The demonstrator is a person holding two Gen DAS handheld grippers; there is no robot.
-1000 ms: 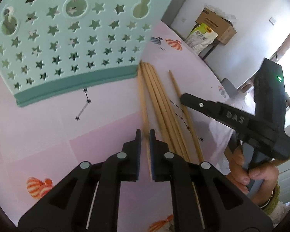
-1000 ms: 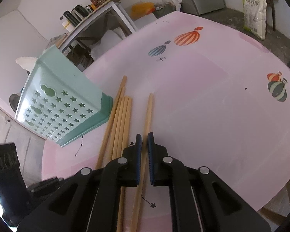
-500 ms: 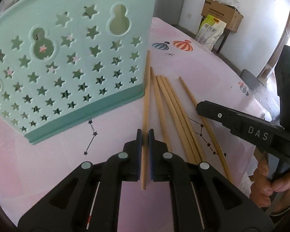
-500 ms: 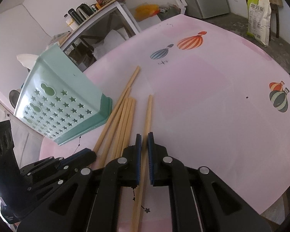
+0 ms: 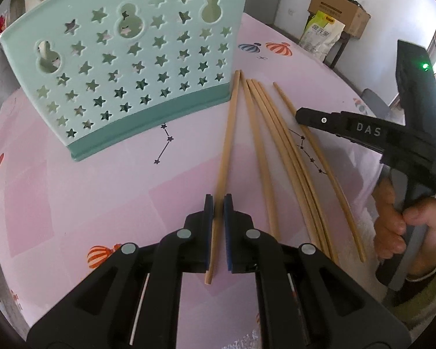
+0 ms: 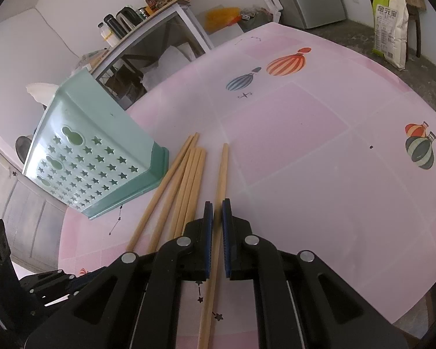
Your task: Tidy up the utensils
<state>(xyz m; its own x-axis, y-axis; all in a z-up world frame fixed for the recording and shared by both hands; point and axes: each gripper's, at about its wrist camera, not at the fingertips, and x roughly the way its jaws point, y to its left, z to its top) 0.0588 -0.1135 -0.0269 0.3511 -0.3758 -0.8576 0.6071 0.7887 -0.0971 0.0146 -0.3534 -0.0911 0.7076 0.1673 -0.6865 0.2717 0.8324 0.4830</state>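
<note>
Pink tablecloth (image 5: pixel 72 174) printed with hot-air balloons and small constellations covered the round table under both my tools. On it stood a mint-green utensil basket (image 5: pixel 125 67), its wall cut with stars and gourd shapes, tilted with its open top facing away from me.

My left gripper (image 5: pixel 218 203) was clenched on one wooden chopstick (image 5: pixel 226 145). That stick ran forward between the blue pads, its far tip just beside the basket's right bottom corner and its near end poking out behind the pads, between the finger arms. Whether it was lifted off the cloth I could not tell.

To its right lay the loose chopsticks (image 5: pixel 279 145), four of them fanned on the cloth, near ends toward me, tips pointing past the basket.

My right gripper (image 6: pixel 217 203) was closed around the outermost chopstick (image 6: pixel 223 168), the one lying apart from the bundle on the side away from the basket. It passed straight through between my pads and on beneath the tool. From the left camera, my right hand (image 5: pixel 392 226) showed gripping that tool's handle at the table's edge.
</note>
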